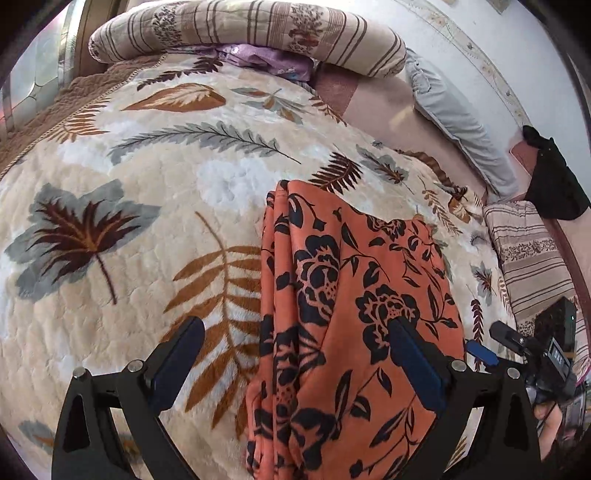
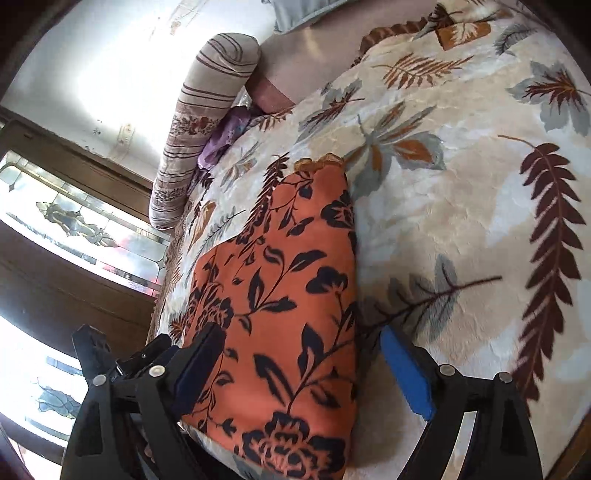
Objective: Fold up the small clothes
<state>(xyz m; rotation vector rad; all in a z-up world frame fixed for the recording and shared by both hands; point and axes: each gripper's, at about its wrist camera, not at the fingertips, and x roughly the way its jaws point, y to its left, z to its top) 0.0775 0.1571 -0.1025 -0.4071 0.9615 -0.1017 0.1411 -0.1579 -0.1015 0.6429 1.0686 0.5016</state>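
Observation:
An orange garment with a black flower print (image 1: 354,314) lies folded in a long strip on the leaf-print blanket (image 1: 147,206). My left gripper (image 1: 295,325) is open, its jaws wide apart over the garment's near end, with the right finger (image 1: 413,354) over the cloth. In the right wrist view the same garment (image 2: 288,295) runs away from me. My right gripper (image 2: 303,343) is open and straddles its near end. The right gripper also shows at the edge of the left wrist view (image 1: 517,343).
A striped bolster (image 1: 243,33) and a purple cloth (image 1: 269,61) lie at the bed's head. A grey pillow (image 1: 458,125) and a black item (image 1: 554,177) sit by the wall. A striped cushion (image 1: 532,266) lies at the right. A dark wooden glass-panelled door (image 2: 66,229) stands beside the bed.

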